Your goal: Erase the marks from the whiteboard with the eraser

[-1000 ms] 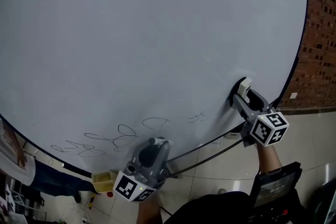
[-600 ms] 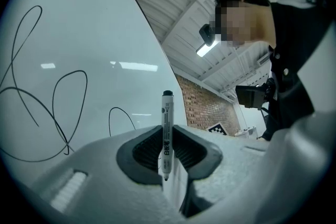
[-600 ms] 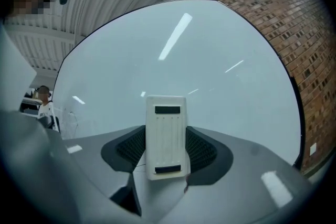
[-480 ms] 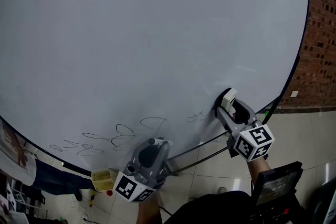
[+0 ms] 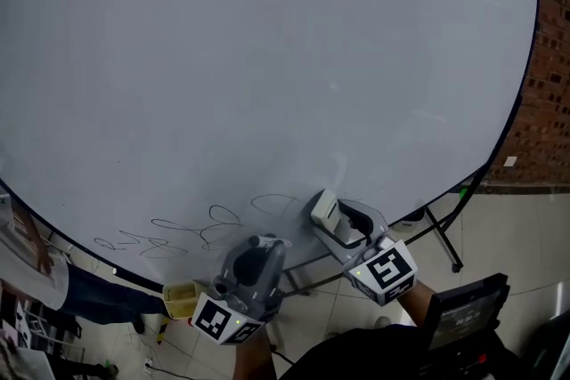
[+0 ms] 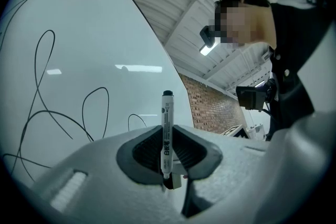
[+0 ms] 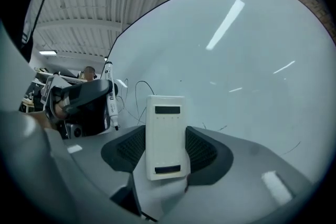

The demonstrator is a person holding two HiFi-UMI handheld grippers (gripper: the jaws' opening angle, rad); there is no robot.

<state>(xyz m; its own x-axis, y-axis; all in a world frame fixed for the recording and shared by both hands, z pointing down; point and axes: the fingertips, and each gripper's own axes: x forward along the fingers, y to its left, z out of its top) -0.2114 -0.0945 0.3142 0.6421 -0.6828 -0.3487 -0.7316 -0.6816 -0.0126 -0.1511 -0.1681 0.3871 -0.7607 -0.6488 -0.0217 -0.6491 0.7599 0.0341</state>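
The whiteboard (image 5: 267, 58) fills the head view, with thin black scribbles (image 5: 191, 231) along its lower left edge. My right gripper (image 5: 331, 214) is shut on a white eraser (image 5: 324, 208), held against the board just right of the scribbles; in the right gripper view the eraser (image 7: 166, 136) stands upright between the jaws. My left gripper (image 5: 258, 252) sits below the board, shut on a white marker (image 6: 166, 131) with a black cap. The scribble loops (image 6: 47, 92) show to the left in the left gripper view.
A brick wall (image 5: 548, 84) stands at the right. The board's black stand legs (image 5: 441, 236) reach onto the tiled floor. A yellow object (image 5: 179, 300) lies below the board at left. A black device (image 5: 459, 311) hangs at the person's front.
My right gripper has slid the eraser down and left along the board's lower edge, from the right side toward the scribbles. The small mark near the middle is gone. The left gripper has stayed put.
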